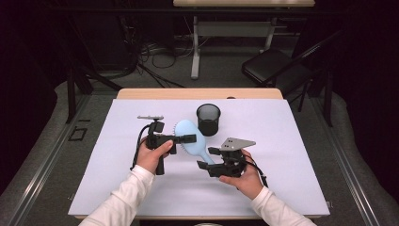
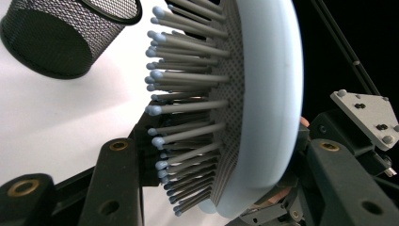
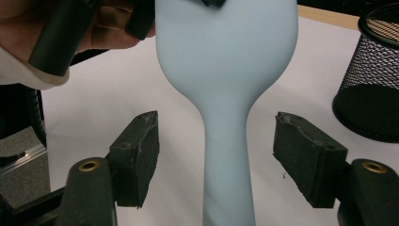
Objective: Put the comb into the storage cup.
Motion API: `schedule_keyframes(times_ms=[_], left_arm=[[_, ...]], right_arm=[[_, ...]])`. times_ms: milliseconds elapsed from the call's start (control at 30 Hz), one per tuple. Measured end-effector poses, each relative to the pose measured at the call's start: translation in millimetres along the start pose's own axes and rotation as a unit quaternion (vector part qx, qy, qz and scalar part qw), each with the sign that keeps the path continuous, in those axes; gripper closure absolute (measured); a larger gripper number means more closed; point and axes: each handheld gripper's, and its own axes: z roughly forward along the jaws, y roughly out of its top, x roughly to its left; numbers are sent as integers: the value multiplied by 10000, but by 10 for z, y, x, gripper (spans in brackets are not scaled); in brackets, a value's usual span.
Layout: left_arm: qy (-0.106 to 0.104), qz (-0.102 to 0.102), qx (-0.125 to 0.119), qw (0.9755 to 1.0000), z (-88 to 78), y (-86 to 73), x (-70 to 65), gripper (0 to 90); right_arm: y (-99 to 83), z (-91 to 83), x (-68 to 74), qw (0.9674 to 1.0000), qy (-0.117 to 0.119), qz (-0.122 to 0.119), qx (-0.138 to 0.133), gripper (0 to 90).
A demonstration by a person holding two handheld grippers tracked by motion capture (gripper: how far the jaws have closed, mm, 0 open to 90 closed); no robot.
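The hairbrush (image 1: 192,135) is pale blue, with an oval head, a narrow handle and grey bristles tipped in blue. It is held over the middle of the white table (image 1: 282,188), just in front of the black mesh cup (image 1: 208,119). The left gripper (image 1: 188,138) is clamped on the brush head, bristles to one side and smooth back to the other. The right gripper (image 1: 207,157) stands open, its pads either side of the handle and clear of it. The cup stands close behind the brush.
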Motion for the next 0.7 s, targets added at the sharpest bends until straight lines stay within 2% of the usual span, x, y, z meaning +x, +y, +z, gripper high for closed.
schedule_keyframes(times_ms=[133, 333, 467, 533, 633, 700], left_arm=[[7, -4, -23, 10000, -17, 7, 1, 501], [35, -31, -64, 10000, -40, 14, -2, 500], [49, -28, -77, 10000, -58, 19, 1, 500], [42, -44, -102, 9999, -63, 21, -3, 500], [49, -28, -102, 9999, -70, 27, -9, 500], [54, -22, -103, 9999, -73, 30, -12, 500]], right_arm=[[10, 5, 0, 9998, -106, 16, 139, 282], [22, 5, -27, 9994, -132, 112, 294, 286], [37, -6, -48, 9995, -94, 107, 281, 290], [39, -14, -57, 9993, -157, 146, 318, 290], [38, -29, -65, 9992, -277, 125, 278, 224], [38, -36, -76, 9993, -250, 153, 248, 183]])
